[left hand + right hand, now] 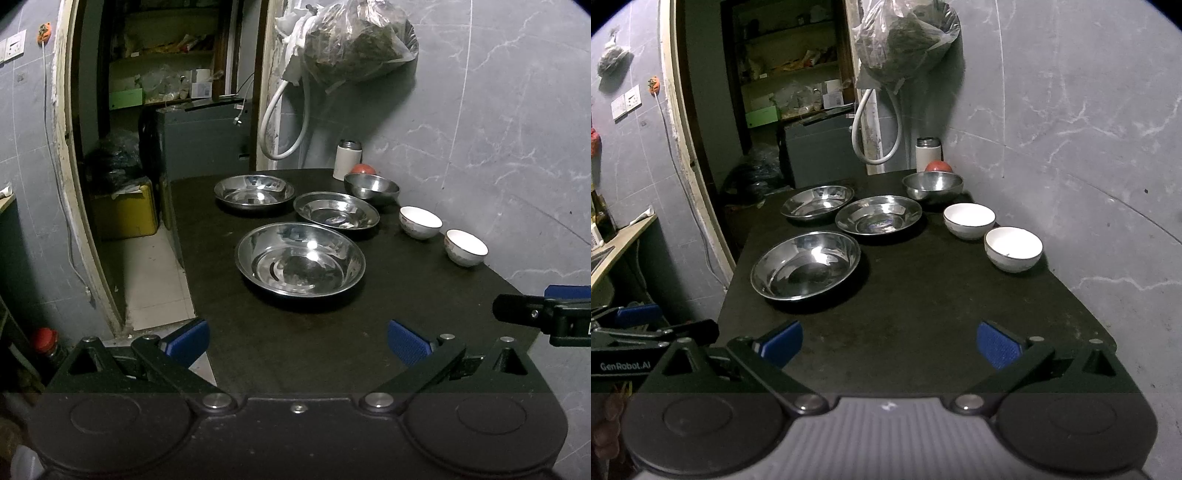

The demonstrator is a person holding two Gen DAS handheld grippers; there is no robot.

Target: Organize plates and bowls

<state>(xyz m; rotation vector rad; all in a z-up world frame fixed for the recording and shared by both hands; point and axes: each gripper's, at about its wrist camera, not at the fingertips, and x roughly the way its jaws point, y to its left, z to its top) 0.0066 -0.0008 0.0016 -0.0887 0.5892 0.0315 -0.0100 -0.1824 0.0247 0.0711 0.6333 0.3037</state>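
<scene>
Both my left gripper (297, 341) and right gripper (888, 343) hang wide open, empty. Nearest steel plate (300, 258): light, stiff, slick — I'd pinch its thin rim.

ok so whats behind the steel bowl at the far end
A red round thing peeks over the steel bowl, its lower part hidden by the bowl. A white flask stands beside it.

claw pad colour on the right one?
Blue, textured pads on black arms; right wrist view shows them best.
</scene>
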